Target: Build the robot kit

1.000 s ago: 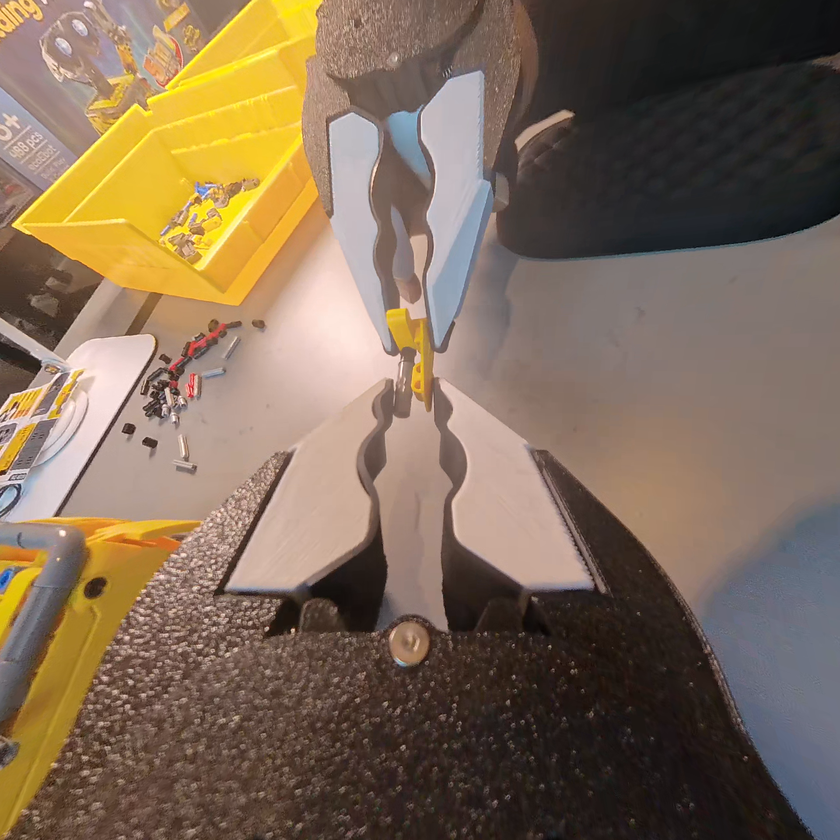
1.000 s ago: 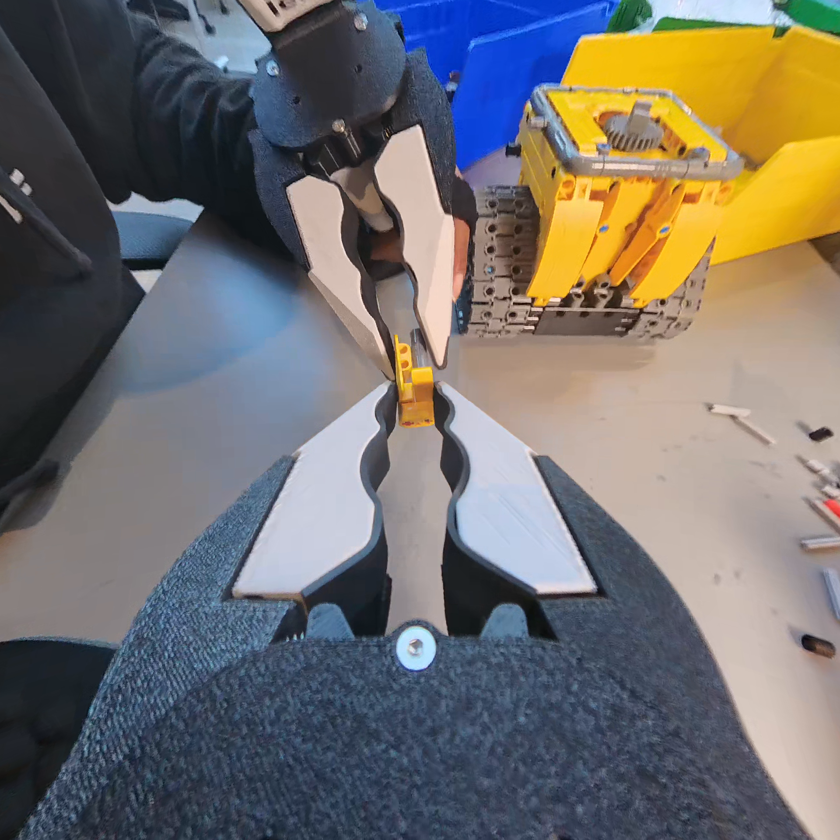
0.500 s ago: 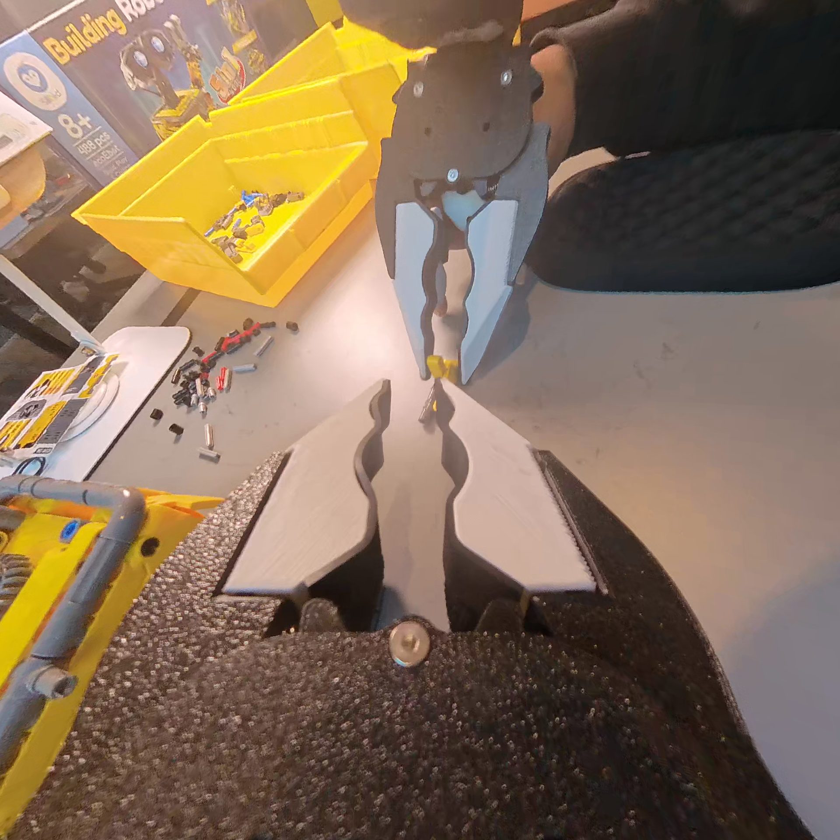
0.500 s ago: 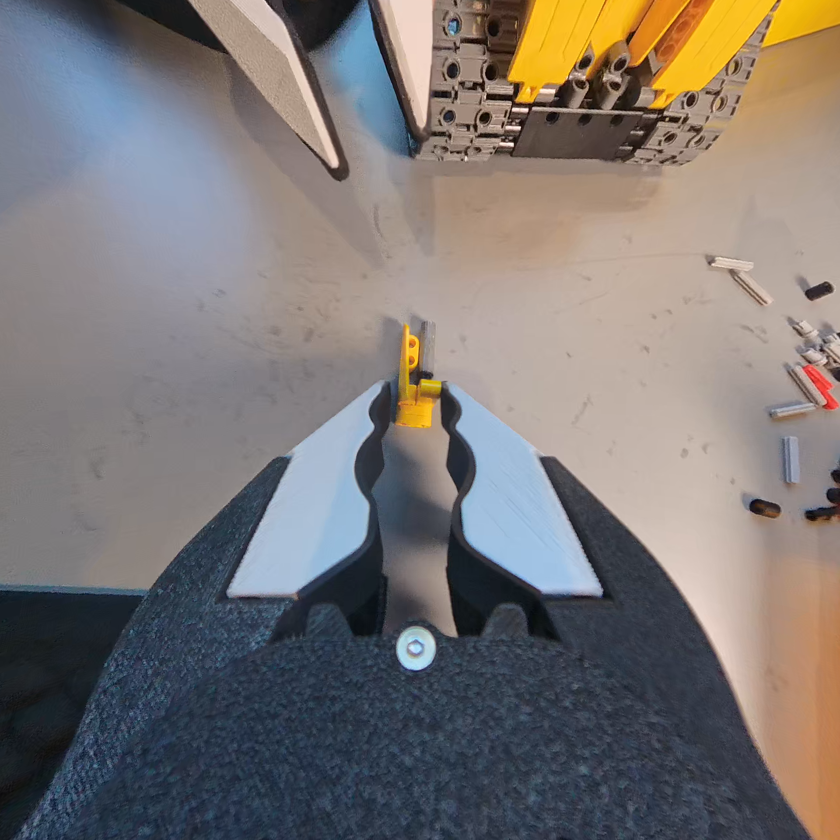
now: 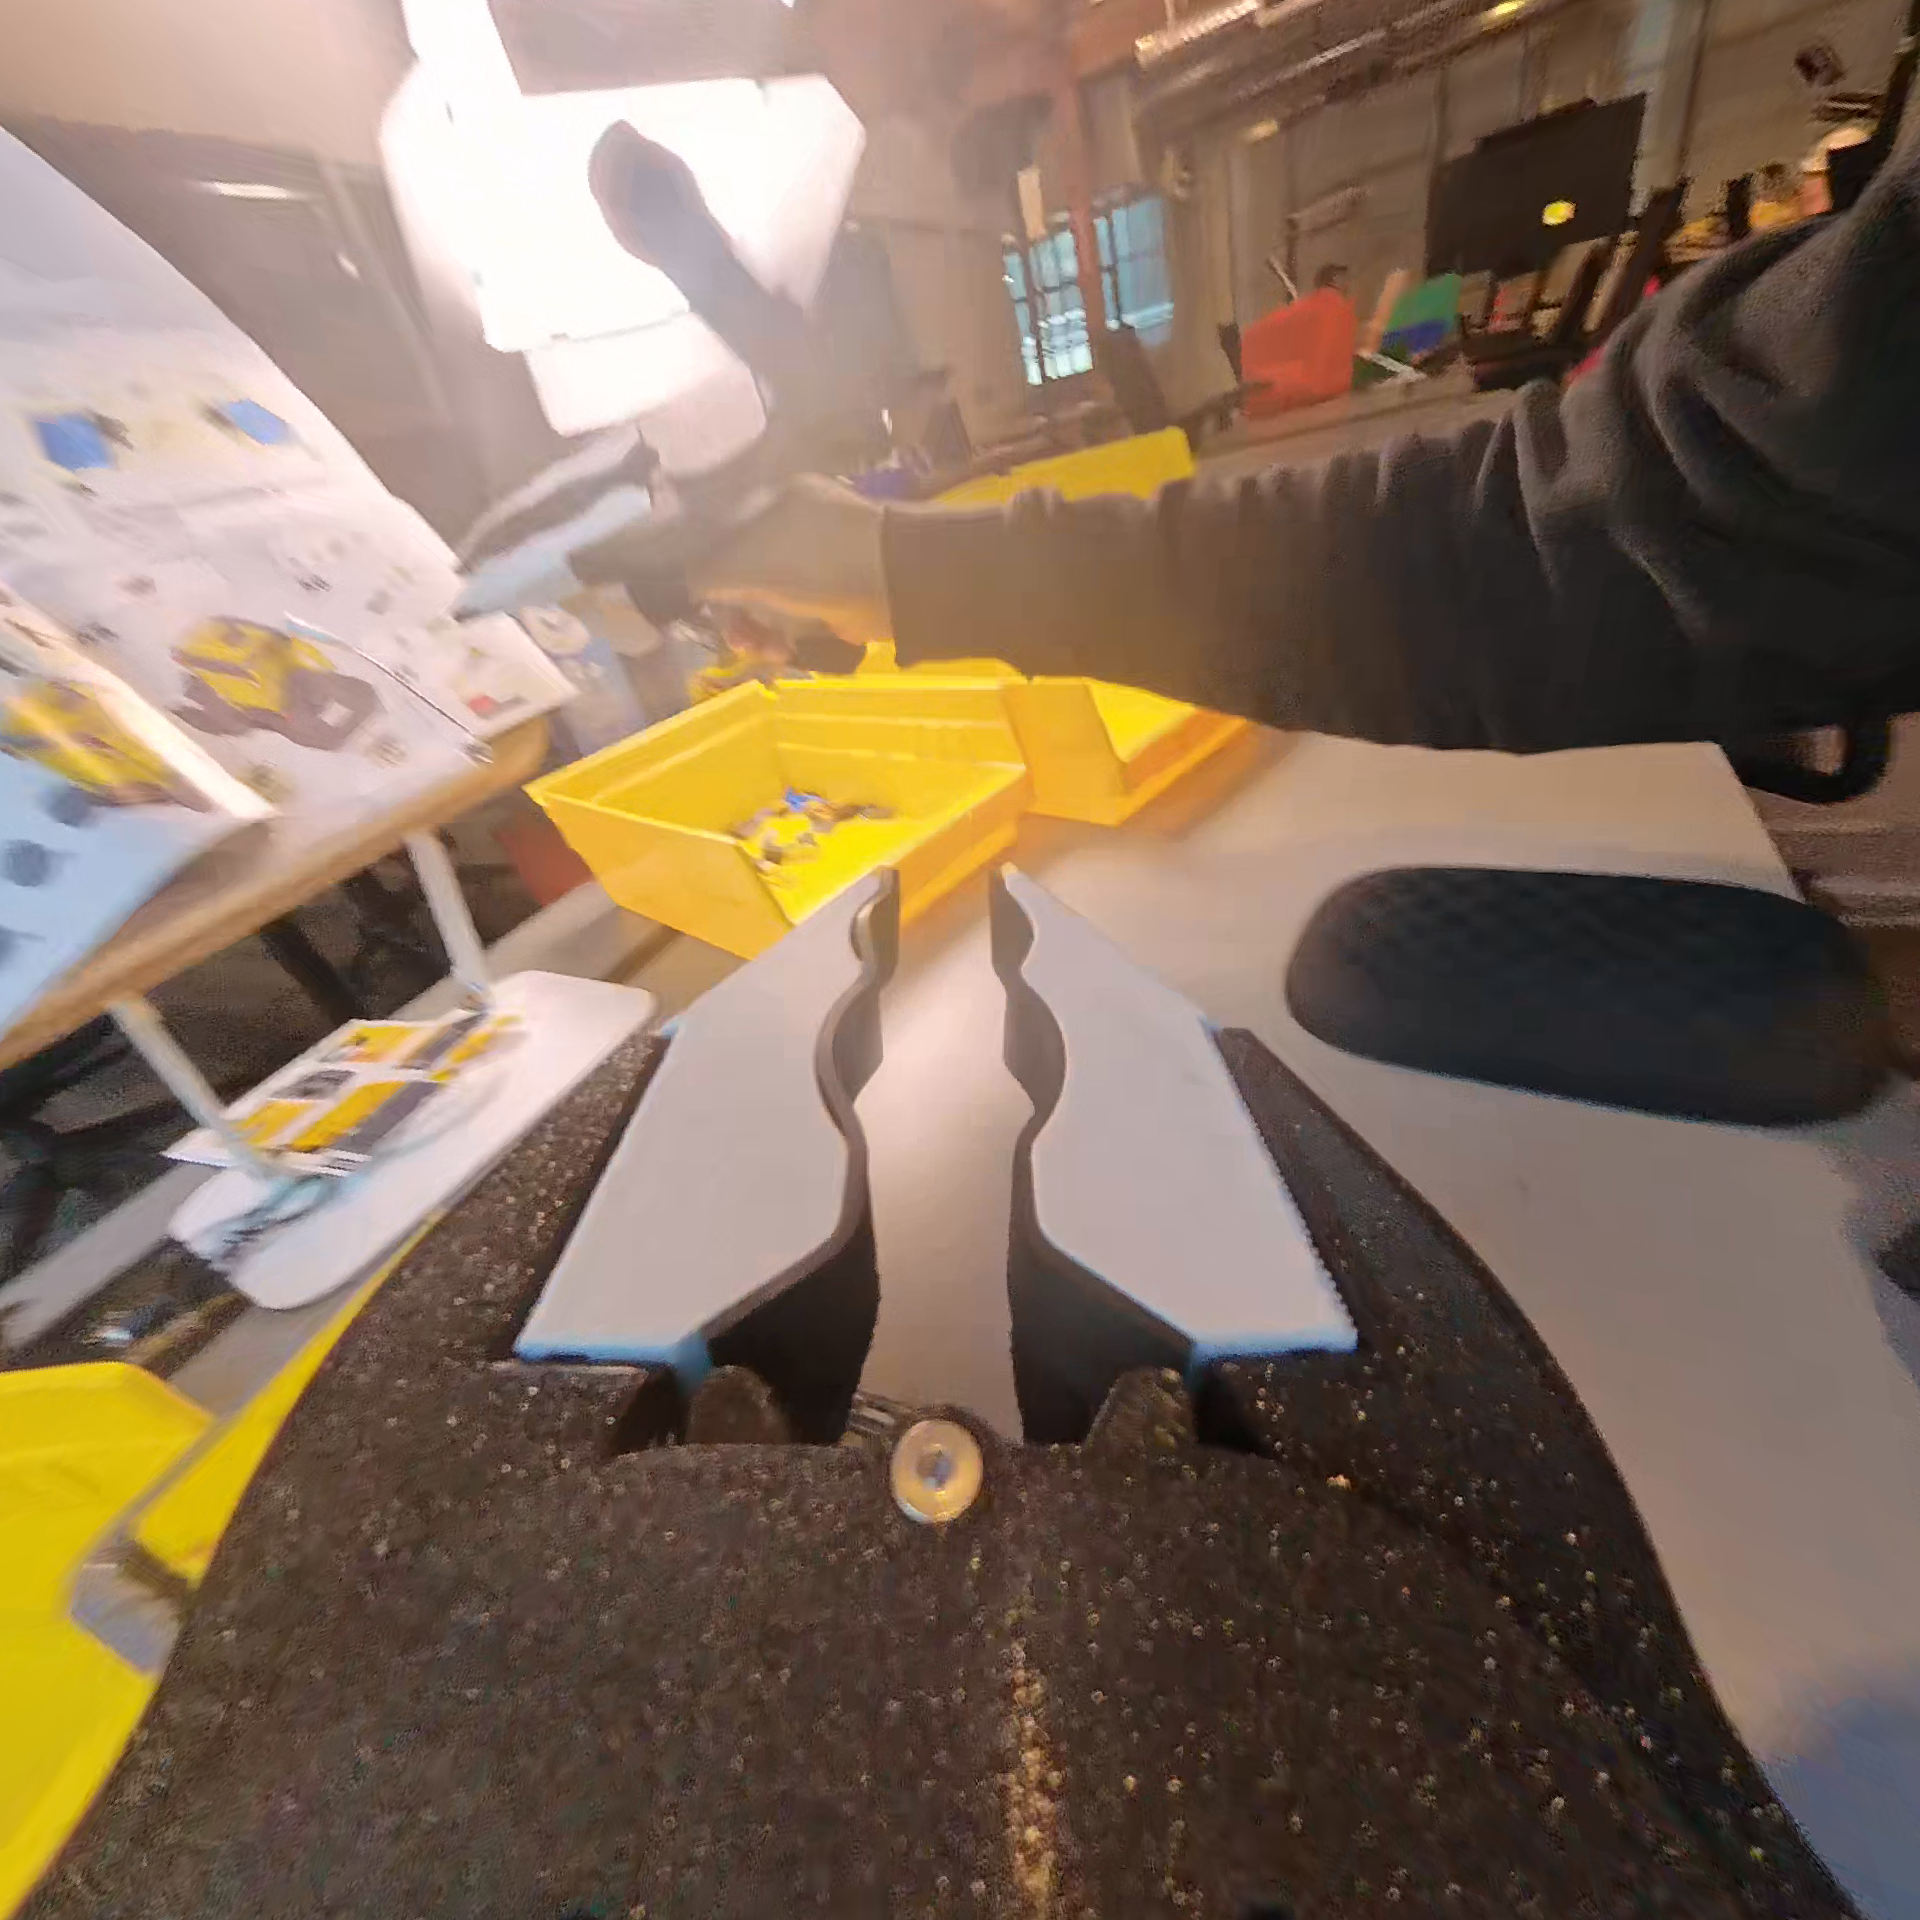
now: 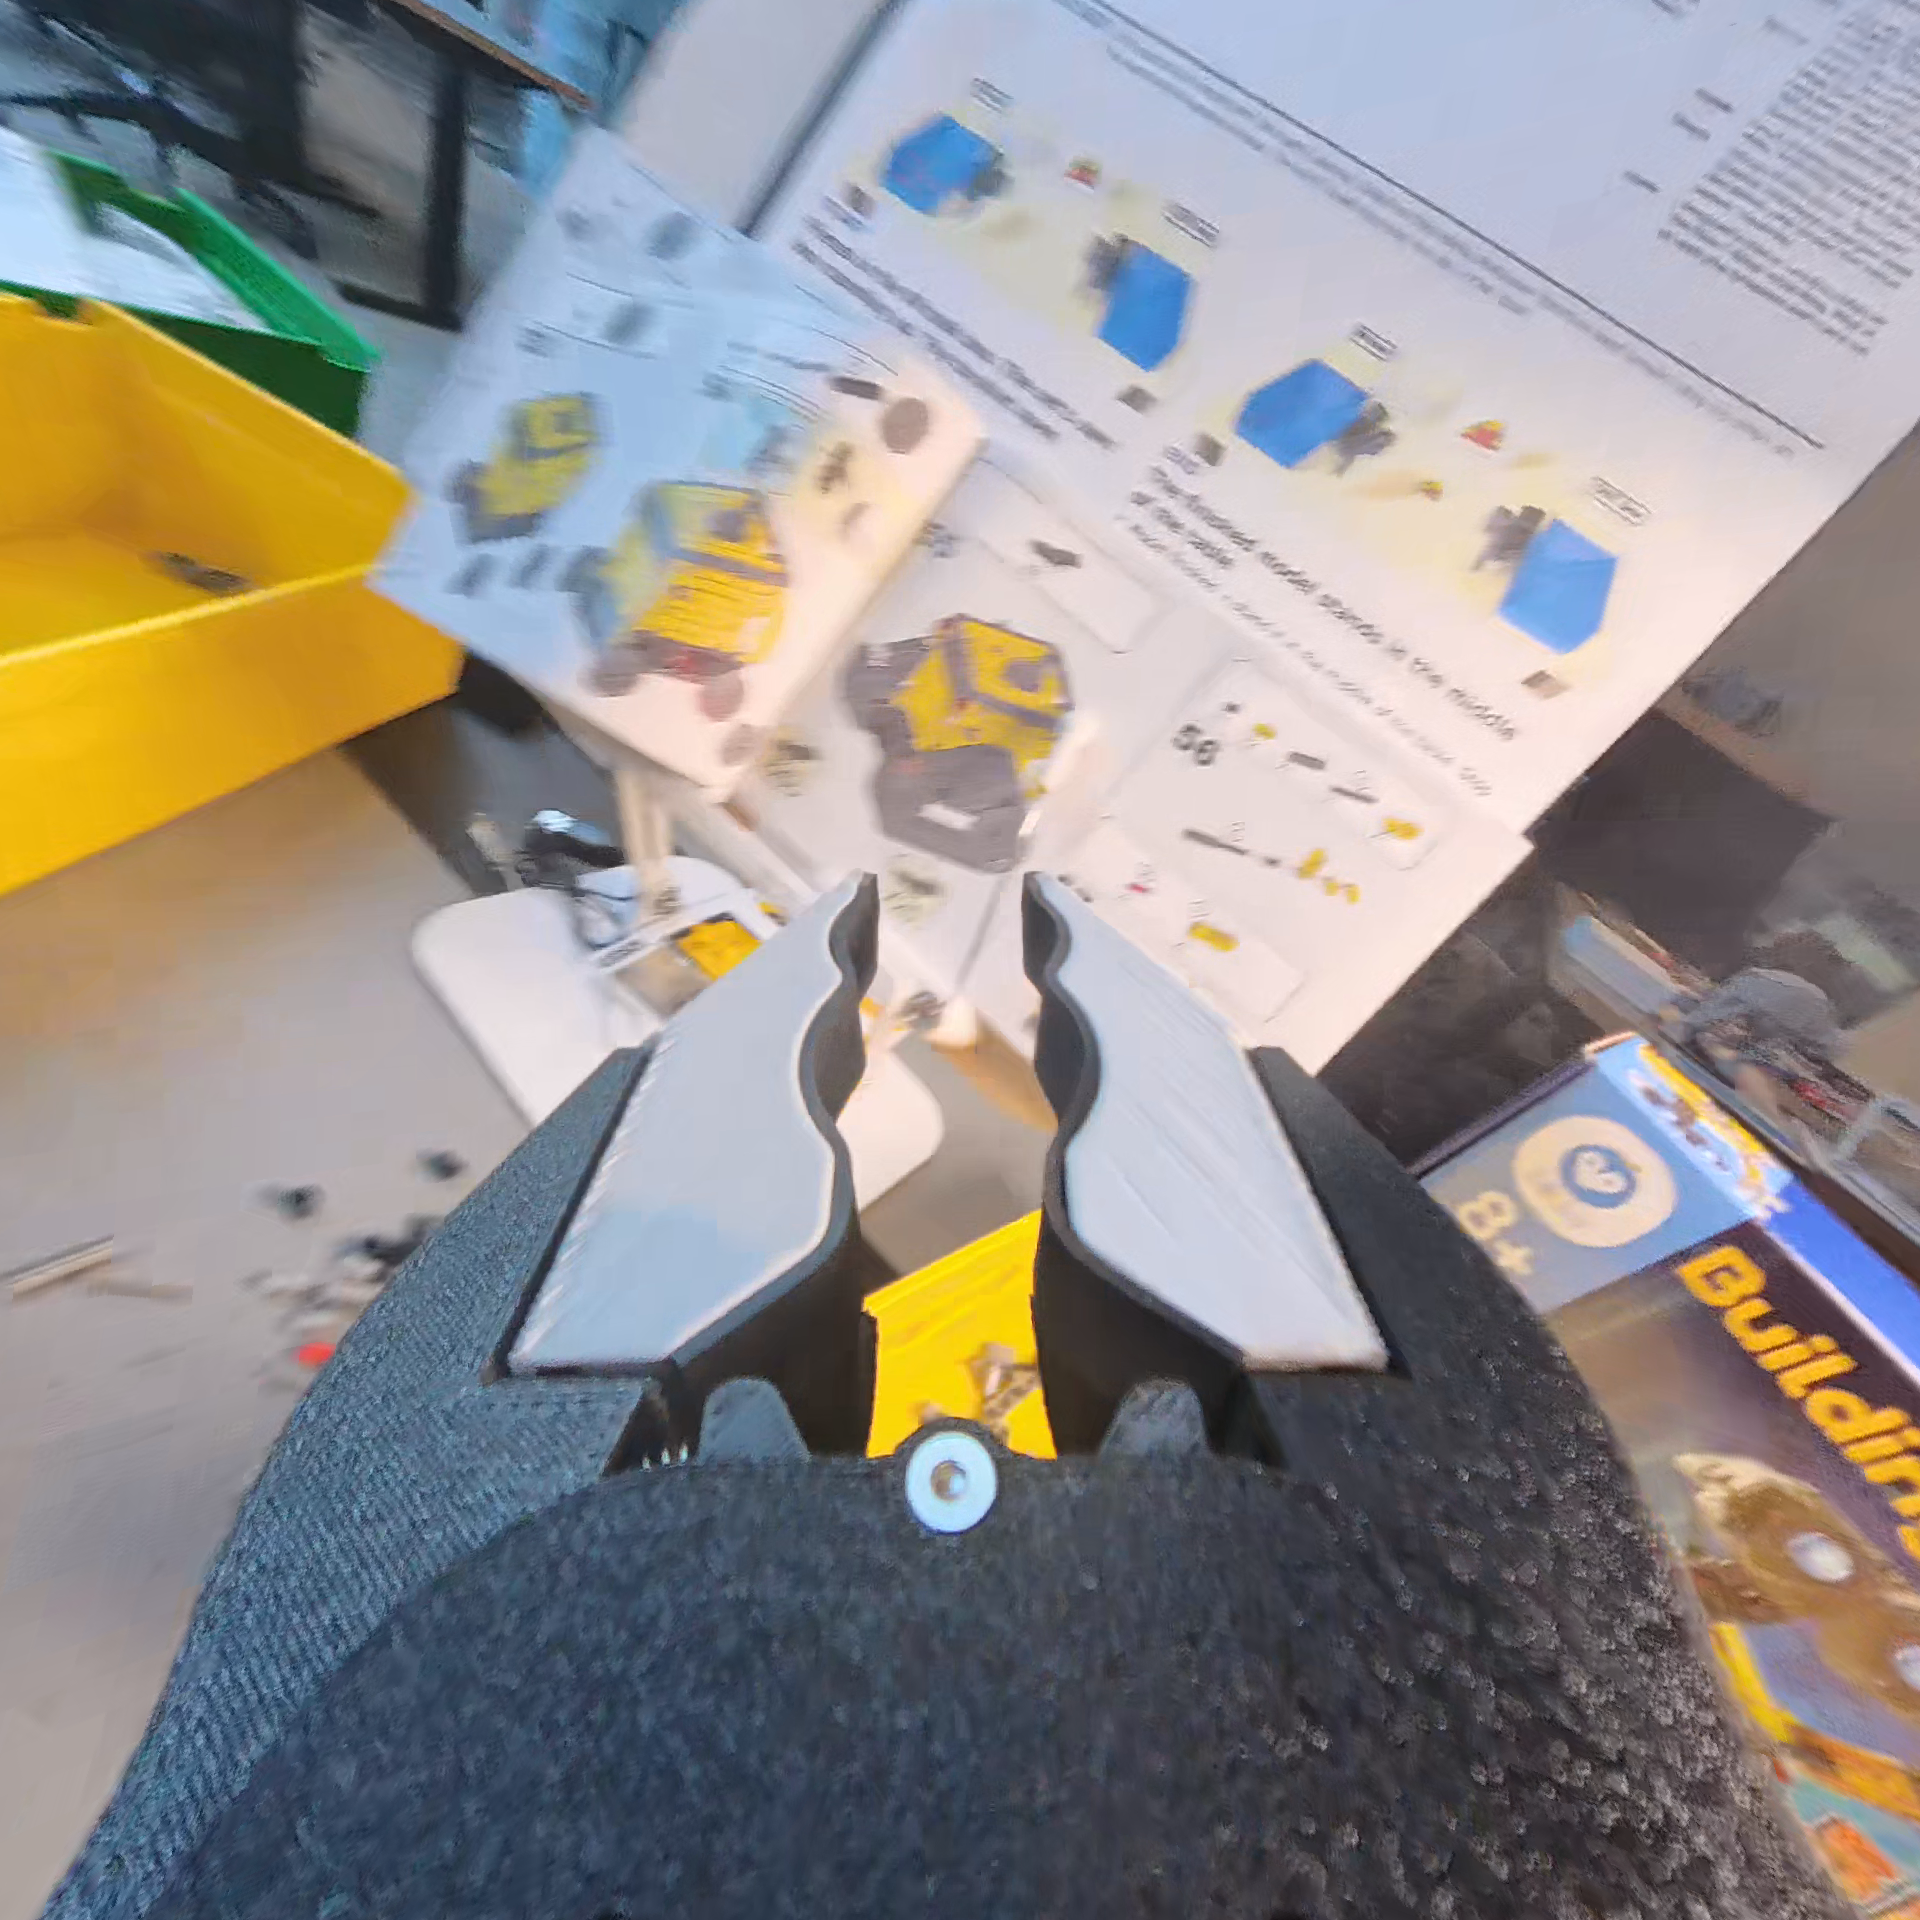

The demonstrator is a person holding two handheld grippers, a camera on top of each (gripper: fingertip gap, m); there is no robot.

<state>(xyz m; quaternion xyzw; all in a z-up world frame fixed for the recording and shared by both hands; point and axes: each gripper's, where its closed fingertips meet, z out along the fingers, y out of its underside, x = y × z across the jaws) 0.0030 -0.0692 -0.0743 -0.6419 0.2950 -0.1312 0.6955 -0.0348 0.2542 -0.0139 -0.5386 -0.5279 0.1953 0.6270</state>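
My left gripper (image 5: 940, 894) is open and empty, held above the grey table (image 5: 1403, 1195) and pointing at a yellow bin (image 5: 675, 821) that holds small parts. My right gripper (image 6: 948, 904) is open and empty, raised above another yellow bin (image 6: 956, 1340) and pointing at an instruction booklet (image 6: 966, 717) on a stand. In the left wrist view a black sleeve (image 5: 1351, 592) reaches left across the bins, with the right gripper (image 5: 540, 566) blurred at its end. No small yellow piece shows in either view.
Large printed sheets (image 6: 1403, 312) stand behind the booklet. The white stand base (image 6: 520, 977) rests on the table. Loose small parts (image 6: 343, 1247) lie to the left. A yellow bin (image 6: 156, 582) sits far left, a printed box (image 6: 1714, 1403) at right. A black cushion (image 5: 1558, 987) lies right. The tips of one gripper are about 35 cm away from the tips of the other.
Both grippers have lifted away from the table and from each other. The right gripper has let go of the small yellow piece and swung up toward the instruction sheets. Both views are motion-blurred.
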